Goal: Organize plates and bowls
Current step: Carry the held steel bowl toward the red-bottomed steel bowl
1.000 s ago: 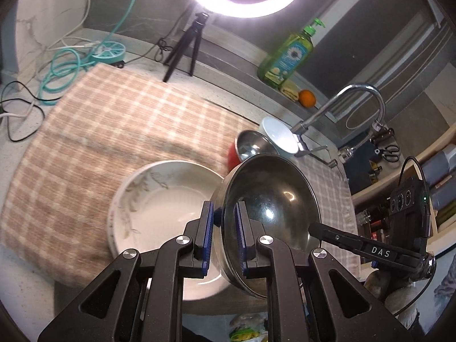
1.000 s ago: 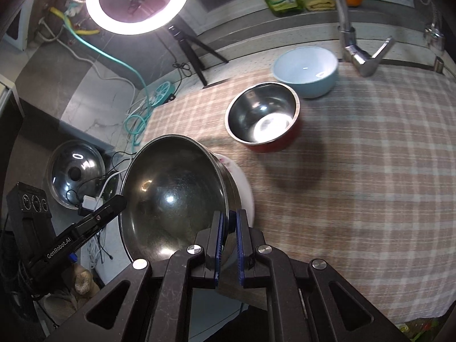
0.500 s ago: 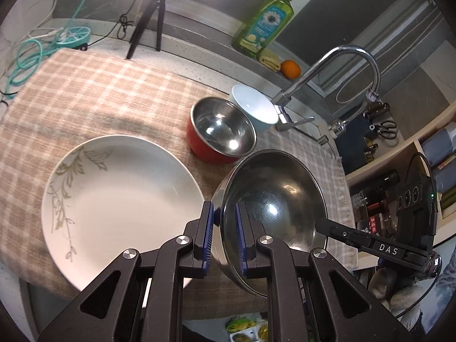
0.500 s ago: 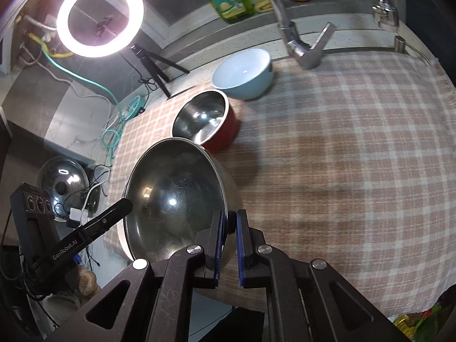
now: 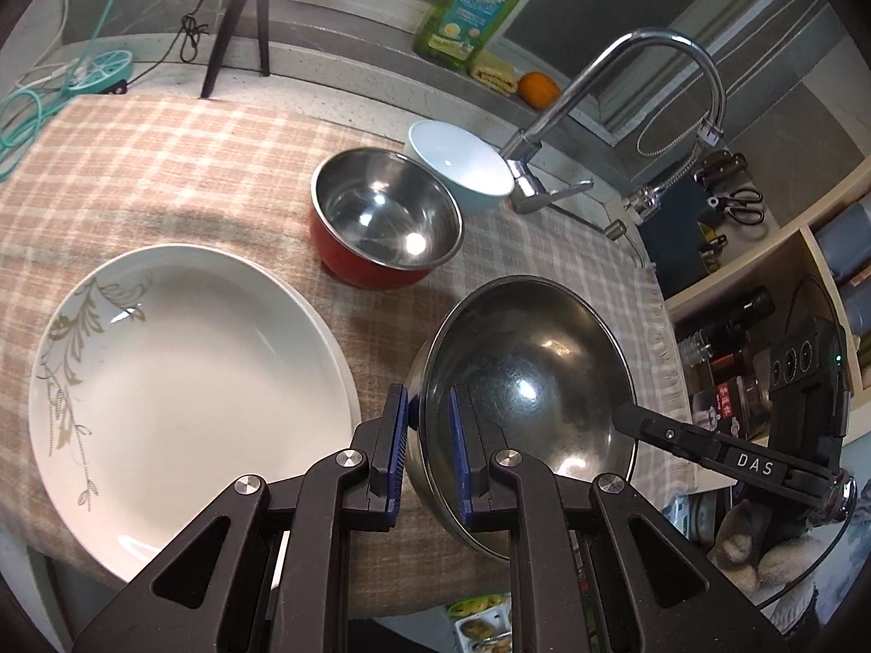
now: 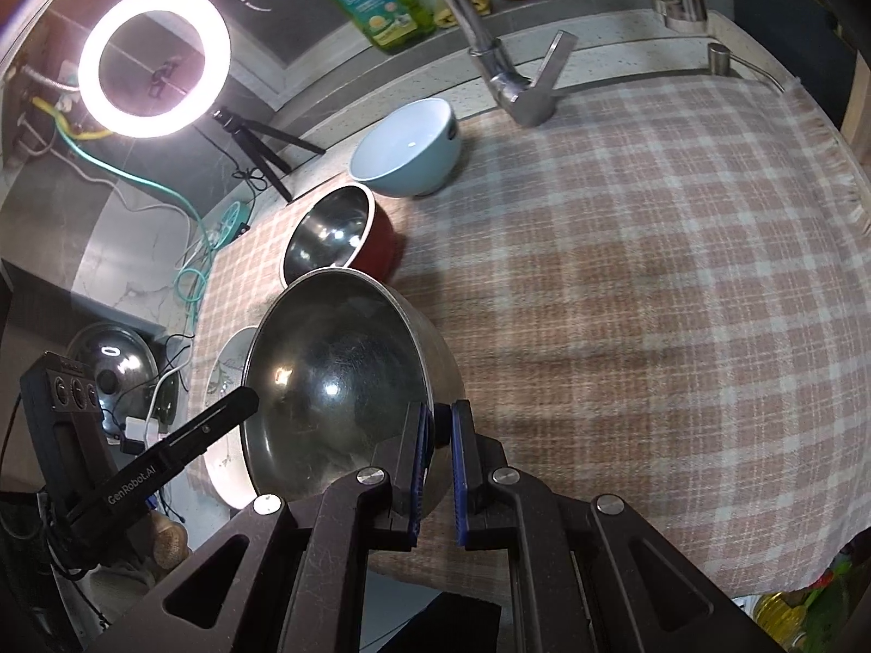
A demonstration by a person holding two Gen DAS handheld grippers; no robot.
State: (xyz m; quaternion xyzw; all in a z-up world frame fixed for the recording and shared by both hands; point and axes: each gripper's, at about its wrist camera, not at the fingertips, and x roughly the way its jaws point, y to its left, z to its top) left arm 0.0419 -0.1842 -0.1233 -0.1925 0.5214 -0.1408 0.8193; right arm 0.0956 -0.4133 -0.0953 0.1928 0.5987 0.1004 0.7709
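A large steel bowl point(image 5: 533, 375) point(image 6: 332, 381) is held between both grippers above the checked cloth. My left gripper point(image 5: 427, 408) is shut on its left rim. My right gripper point(image 6: 438, 430) is shut on its right rim. A white plate with a leaf pattern point(image 5: 179, 386) lies on the cloth to the left; part of it shows under the bowl in the right wrist view point(image 6: 223, 375). A red bowl with a steel inside point(image 5: 384, 217) point(image 6: 340, 239) and a light blue bowl point(image 5: 460, 163) point(image 6: 405, 149) stand further back.
A checked cloth point(image 6: 626, 299) covers the counter. A tap point(image 5: 626, 92) point(image 6: 506, 65) rises at the back. A green soap bottle point(image 5: 471, 0), an orange point(image 5: 538, 90) and a ring light on a tripod point(image 6: 155, 62) stand behind. Shelves point(image 5: 762, 272) are at the right.
Both grippers have carried the steel bowl to the right, off the white plate. The plate now lies uncovered on the left.
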